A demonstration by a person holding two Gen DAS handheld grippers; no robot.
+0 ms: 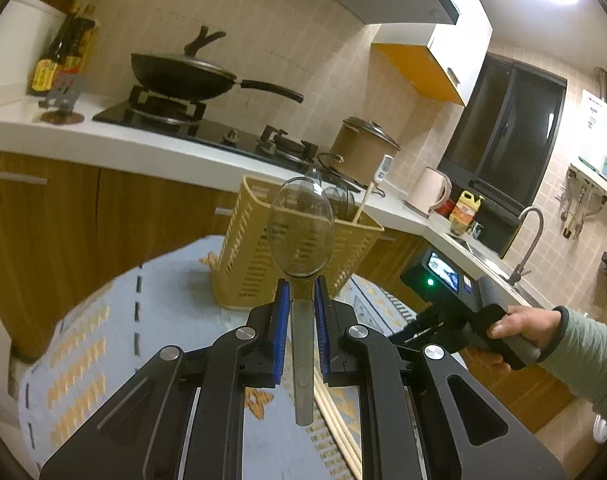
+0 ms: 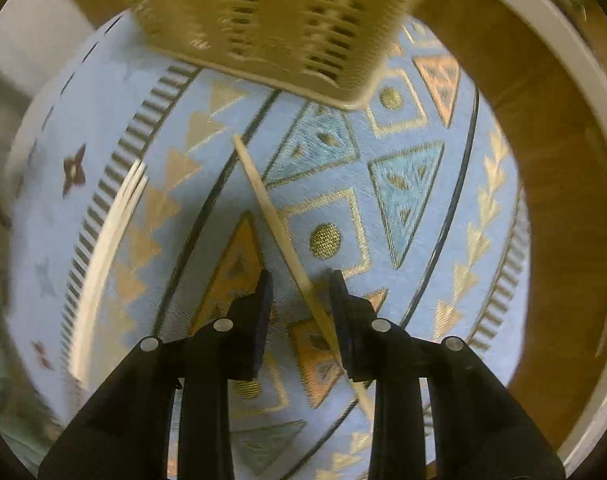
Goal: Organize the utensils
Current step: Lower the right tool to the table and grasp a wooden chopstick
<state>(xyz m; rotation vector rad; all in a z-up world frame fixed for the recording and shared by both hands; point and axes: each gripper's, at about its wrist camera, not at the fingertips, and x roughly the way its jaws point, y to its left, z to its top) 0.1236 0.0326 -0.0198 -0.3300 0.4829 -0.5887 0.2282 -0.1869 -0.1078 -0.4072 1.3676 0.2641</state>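
A clear plastic spoon (image 1: pixel 302 236) is held tight by its handle in the left gripper (image 1: pixel 302 292), bowl up, in front of the yellow basket (image 1: pixel 263 252) on the blue patterned cloth (image 2: pixel 403 216). The right gripper (image 2: pixel 301 280) is spread open above a chopstick (image 2: pixel 275 216) lying on the cloth, and nothing is held in it
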